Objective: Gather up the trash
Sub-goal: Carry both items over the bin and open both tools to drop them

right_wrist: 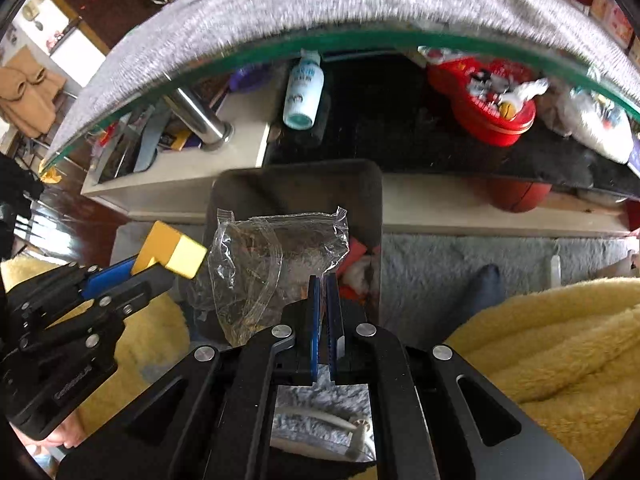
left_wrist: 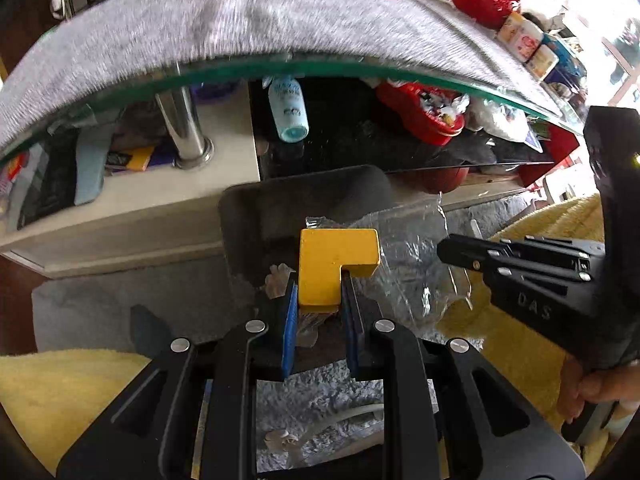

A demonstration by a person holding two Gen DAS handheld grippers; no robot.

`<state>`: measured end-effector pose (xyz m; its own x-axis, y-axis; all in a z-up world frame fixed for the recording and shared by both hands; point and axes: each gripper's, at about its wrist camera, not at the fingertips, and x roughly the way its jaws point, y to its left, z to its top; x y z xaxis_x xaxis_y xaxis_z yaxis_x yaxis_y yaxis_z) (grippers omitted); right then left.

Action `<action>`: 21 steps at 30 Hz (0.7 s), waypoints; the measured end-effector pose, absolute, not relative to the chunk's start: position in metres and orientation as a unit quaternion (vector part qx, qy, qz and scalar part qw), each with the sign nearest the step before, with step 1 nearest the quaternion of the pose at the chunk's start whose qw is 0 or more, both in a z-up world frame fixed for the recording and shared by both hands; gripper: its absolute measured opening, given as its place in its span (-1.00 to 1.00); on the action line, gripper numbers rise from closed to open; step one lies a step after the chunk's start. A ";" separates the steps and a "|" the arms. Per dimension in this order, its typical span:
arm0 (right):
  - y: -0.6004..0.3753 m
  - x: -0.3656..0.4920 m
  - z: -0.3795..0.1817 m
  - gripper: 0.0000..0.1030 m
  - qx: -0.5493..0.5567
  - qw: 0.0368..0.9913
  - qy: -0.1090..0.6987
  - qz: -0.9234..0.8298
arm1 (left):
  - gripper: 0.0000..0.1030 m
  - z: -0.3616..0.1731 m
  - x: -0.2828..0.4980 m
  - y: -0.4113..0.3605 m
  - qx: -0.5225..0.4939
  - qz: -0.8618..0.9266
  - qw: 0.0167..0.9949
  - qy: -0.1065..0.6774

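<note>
The left hand-held gripper [left_wrist: 319,286] clamps a yellow L-shaped block [left_wrist: 334,262]. The right hand-held gripper [right_wrist: 323,280], moulded "DAS", pinches a clear plastic bag [right_wrist: 272,256] above the dark bin [right_wrist: 296,188].

grey tabletop cloth [left_wrist: 248,28] motion-blurred, bin [right_wrist: 296,188] contents mostly hidden

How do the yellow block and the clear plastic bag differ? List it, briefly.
The yellow block is solid, opaque and L-shaped; the clear plastic bag is thin, see-through and crumpled. The block is clamped between the left gripper pads; the bag's edge is pinched by the right gripper, which is shut almost flat. The block keeps its shape; the bag hangs loose. Both are held over the dark bin.
</note>
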<state>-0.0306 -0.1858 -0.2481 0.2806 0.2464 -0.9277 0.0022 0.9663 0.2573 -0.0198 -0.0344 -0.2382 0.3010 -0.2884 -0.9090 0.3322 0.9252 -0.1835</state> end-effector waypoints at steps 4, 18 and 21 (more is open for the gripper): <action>-0.183 -0.025 -0.254 -0.90 0.106 0.788 0.602 0.081 | -0.65 -0.254 -0.011 -0.037 0.008 -0.200 0.789 0.580; -0.179 -0.008 -0.262 -0.64 0.110 0.774 0.616 0.098 | -0.35 -0.259 0.008 -0.033 -0.007 -0.193 0.782 0.593; -0.182 -0.005 -0.261 -0.16 0.110 0.776 0.614 0.094 | -0.21 -0.256 0.012 -0.028 -0.012 -0.188 0.785 0.591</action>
